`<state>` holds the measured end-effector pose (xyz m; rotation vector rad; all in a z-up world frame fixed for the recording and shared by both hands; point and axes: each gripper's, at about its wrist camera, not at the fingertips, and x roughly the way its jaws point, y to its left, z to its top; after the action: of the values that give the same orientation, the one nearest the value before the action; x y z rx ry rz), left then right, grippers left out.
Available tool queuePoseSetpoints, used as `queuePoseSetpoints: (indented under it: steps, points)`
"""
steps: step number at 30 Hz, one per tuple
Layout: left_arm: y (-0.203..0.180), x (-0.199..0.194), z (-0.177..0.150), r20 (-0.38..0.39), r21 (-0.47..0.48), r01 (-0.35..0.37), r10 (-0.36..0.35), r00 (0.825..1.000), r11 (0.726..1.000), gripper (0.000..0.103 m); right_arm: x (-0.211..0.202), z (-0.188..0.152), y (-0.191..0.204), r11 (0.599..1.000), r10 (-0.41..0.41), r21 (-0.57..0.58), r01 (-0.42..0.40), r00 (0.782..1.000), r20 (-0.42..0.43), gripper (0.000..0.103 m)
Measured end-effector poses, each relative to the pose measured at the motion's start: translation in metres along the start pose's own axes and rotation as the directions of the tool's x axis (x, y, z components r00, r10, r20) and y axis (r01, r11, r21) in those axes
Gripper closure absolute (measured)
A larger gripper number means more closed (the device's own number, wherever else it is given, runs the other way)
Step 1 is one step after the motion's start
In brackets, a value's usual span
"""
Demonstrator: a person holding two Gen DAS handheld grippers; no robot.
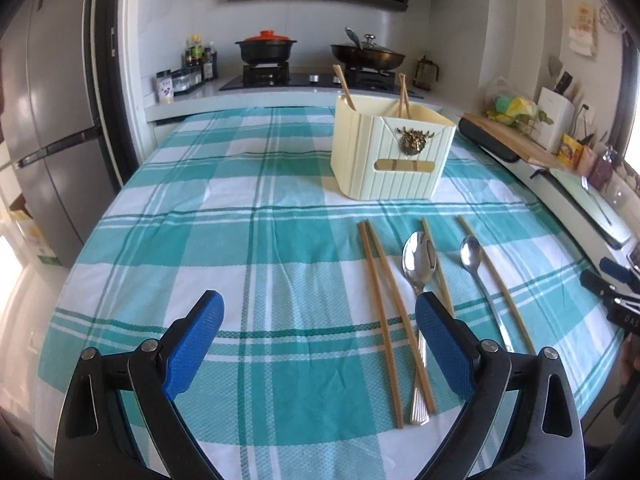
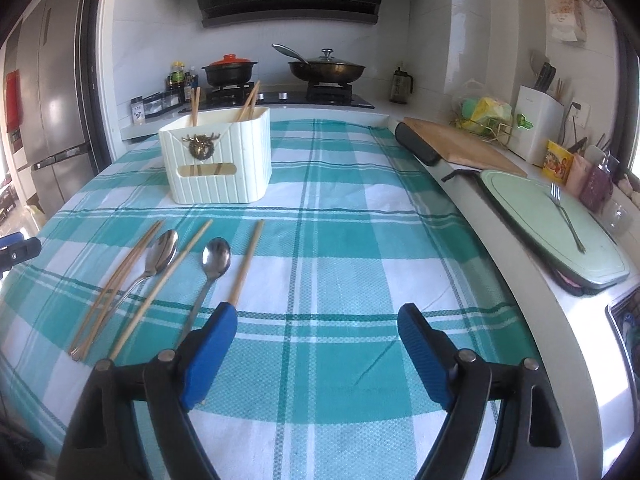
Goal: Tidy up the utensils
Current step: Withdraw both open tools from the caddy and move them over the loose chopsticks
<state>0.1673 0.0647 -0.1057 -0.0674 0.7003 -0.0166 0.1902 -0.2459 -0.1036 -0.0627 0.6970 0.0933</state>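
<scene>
Utensils lie loose on checked tabletop (image 2: 360,208), in front of cream holder (image 1: 390,156): chopstick pair (image 1: 384,300), large spoon (image 1: 418,276), small spoon (image 1: 472,260), two single chopsticks (image 2: 244,268) betw. and beside spoons. Holder already carries several chopsticks upright. Left tongs (image 1: 318,320) spread wide, empty, hovering w/ right pad over large spoon handle. Right tongs (image 2: 318,328) also spread, empty, left pad above lower end of rightmost chopstick. Recommended: take one item per grasp, pinch mid-shaft, approx. square to pads; lift clear before tilting toward holder. Avoid dragging neighbours; chopsticks roll easily.
</scene>
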Motion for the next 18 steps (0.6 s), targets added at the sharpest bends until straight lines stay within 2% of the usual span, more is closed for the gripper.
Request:
queuePoseSetpoints:
  steps: [7, 13, 18]
  points:
    - [-0.009, 0.008, -0.009, -0.006, 0.027, -0.011, 0.011, 1.0, 1.0, 0.006, 0.008, -0.007, -0.002, 1.0, -0.02, 0.02, 0.02, 1.0, -0.014, 0.016]
    - [-0.006, 0.012, -0.009, -0.028, -0.017, 0.017, -0.018, 0.999, 1.0, 0.006, 0.008, -0.008, 0.002, 0.999, -0.032, -0.006, 0.032, 0.999, -0.033, 0.014]
    - [-0.003, 0.015, -0.009, -0.042, -0.056, 0.041, -0.043, 0.998, 0.998, 0.006, 0.007, -0.008, 0.005, 1.0, -0.001, -0.017, 0.0, 0.999, -0.034, 0.014]
